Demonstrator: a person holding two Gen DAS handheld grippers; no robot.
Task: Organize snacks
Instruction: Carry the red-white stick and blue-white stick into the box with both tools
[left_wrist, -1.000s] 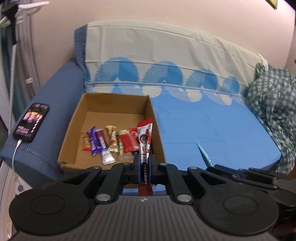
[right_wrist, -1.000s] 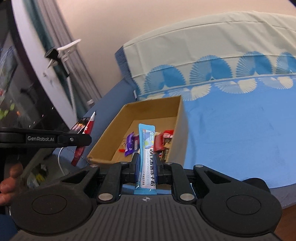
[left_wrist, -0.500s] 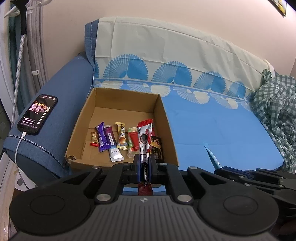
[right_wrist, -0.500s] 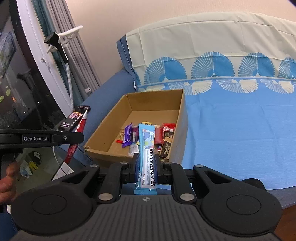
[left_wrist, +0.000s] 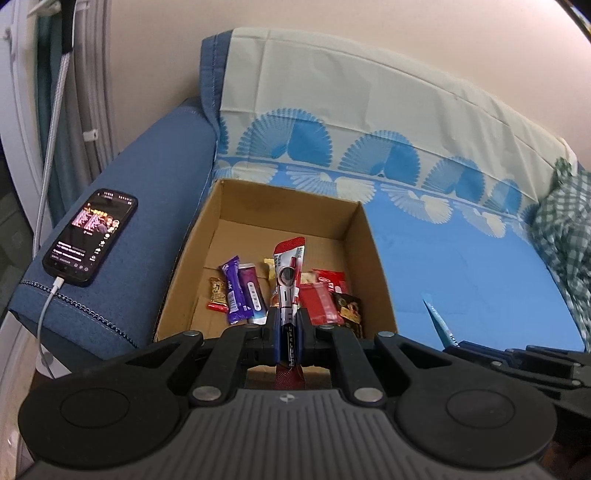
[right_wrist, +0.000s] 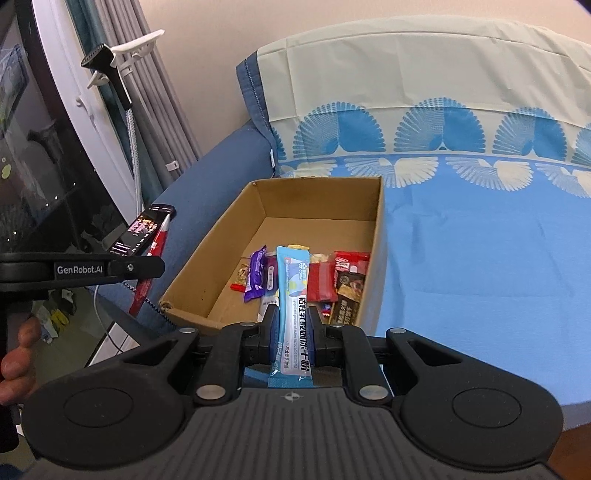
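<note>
An open cardboard box (left_wrist: 369, 258) (right_wrist: 373, 236) stands on the blue sofa seat with several wrapped snacks along its near side. My left gripper (left_wrist: 287, 325) is shut on a red and white stick packet (left_wrist: 289, 273), held upright just before the box's near edge. My right gripper (right_wrist: 291, 325) is shut on a light blue stick packet (right_wrist: 293, 291), also upright over the near edge. In the right wrist view the left gripper (right_wrist: 147, 266) shows at the left with its red packet (right_wrist: 153, 258). The blue packet's tip (left_wrist: 439, 325) pokes up at the right in the left wrist view.
A lit phone (left_wrist: 90, 236) on a charging cable lies on the blue sofa armrest (left_wrist: 147, 192) left of the box. A green checked cloth (left_wrist: 565, 236) is heaped at the right end of the seat. A person's fingers (right_wrist: 18, 354) hold the left gripper's handle.
Both grippers have moved closer to the box, which now looks larger and nearer in both views. Each still holds its packet, and the snacks in the box have not moved.
</note>
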